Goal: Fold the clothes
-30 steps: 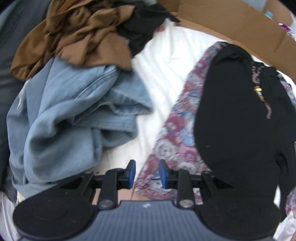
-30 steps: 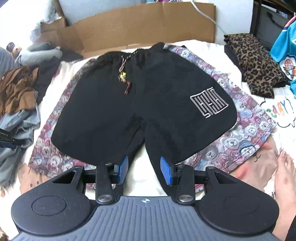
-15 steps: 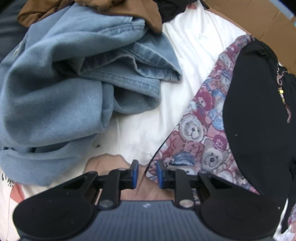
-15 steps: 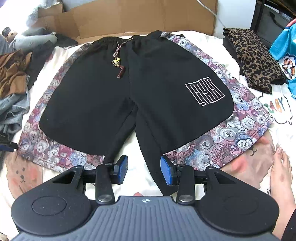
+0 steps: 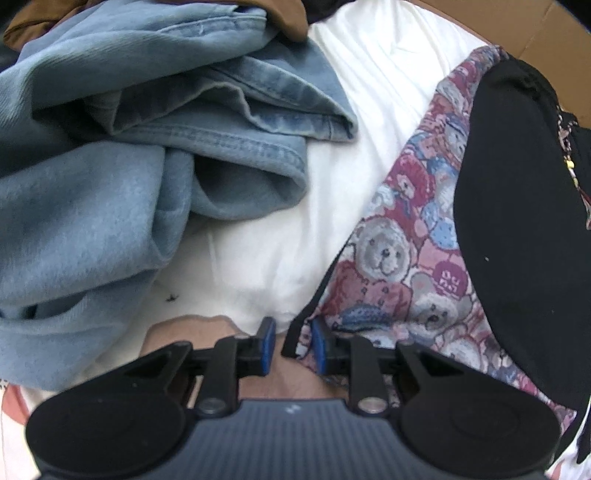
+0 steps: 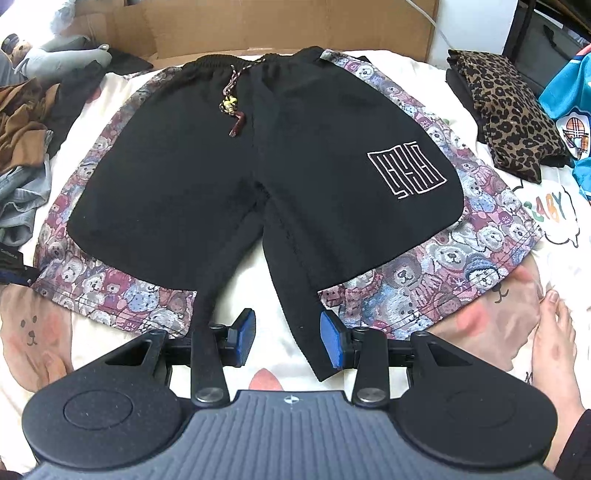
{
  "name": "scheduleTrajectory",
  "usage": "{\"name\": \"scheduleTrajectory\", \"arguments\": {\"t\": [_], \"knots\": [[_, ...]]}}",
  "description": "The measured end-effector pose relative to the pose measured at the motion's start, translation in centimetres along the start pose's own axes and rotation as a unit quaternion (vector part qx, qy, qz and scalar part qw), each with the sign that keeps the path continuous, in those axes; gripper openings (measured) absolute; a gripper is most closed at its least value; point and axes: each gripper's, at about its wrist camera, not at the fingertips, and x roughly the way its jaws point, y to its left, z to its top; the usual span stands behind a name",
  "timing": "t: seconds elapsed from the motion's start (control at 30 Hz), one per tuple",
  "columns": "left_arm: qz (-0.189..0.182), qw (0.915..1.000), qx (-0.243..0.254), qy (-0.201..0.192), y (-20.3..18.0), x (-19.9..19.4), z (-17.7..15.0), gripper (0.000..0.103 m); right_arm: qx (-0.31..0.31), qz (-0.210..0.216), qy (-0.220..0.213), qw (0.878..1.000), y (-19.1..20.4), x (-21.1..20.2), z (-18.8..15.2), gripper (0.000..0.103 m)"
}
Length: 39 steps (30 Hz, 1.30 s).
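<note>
We see a pair of black shorts (image 6: 258,166) spread flat and face up on a cream bed sheet (image 6: 258,332), waistband away from us, with teddy-bear patterned panels down both outer sides and a white maze-like logo (image 6: 406,168) on one leg. A beaded drawstring (image 6: 232,107) lies on the front below the waistband. Our right gripper (image 6: 288,338) hovers at the near hem, its blue-padded fingers spread apart with the inner edge of one leg between them, gripping nothing. Our left gripper (image 5: 290,347) sits at the outer hem corner of the other leg, where the bear panel (image 5: 399,266) ends; its fingers are a little apart, the hem corner between them but not pinched. Just beside that corner, across a strip of bare sheet, lies a crumpled pile of light blue denim (image 5: 129,166) with a brown garment (image 6: 18,129) behind it. A folded leopard-print item (image 6: 513,114) rests on the far side, a bare foot (image 6: 554,350) lies near the shorts, and cardboard (image 6: 258,26) stands along the head of the bed.
</note>
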Motion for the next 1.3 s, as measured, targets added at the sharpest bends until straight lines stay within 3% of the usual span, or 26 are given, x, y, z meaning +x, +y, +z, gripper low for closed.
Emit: {"name": "scheduleTrajectory", "arguments": {"t": [0.1,0.2,0.47,0.63,0.8,0.93,1.03,1.3], "knots": [[-0.008,1.0000,0.001,0.002,0.2,-0.4,-0.3,0.011,0.000,0.007,-0.005,1.000,0.2,-0.3,0.1,0.047],[-0.012,0.9999,0.001,-0.004,0.3,-1.6,-0.6,0.008,-0.004,0.015,-0.012,1.000,0.5,-0.7,0.3,0.046],[-0.060,0.9976,0.005,-0.034,-0.1,-6.1,-0.6,0.008,-0.030,0.070,-0.029,0.997,2.5,-1.6,1.3,0.047],[-0.087,0.9948,0.026,-0.047,-0.8,-7.5,-0.2,0.008,-0.055,0.117,-0.030,0.991,5.1,-1.5,1.9,0.046],[-0.130,0.9895,0.012,-0.061,-0.9,-8.6,-0.5,0.008,-0.085,0.147,-0.035,0.985,8.4,-0.9,2.7,0.047],[-0.175,0.9818,-0.001,-0.074,-1.1,-9.1,-0.5,0.008,-0.120,0.175,-0.043,0.976,11.2,-0.3,3.2,0.046],[-0.231,0.9693,-0.003,-0.086,-1.8,-9.3,-0.5,0.008,-0.143,0.194,-0.043,0.970,13.2,0.2,4.0,0.046],[-0.300,0.9504,-0.024,-0.080,-3.0,-9.2,0.8,0.008,-0.142,0.223,-0.067,0.962,16.3,1.1,5.7,0.046]]}}
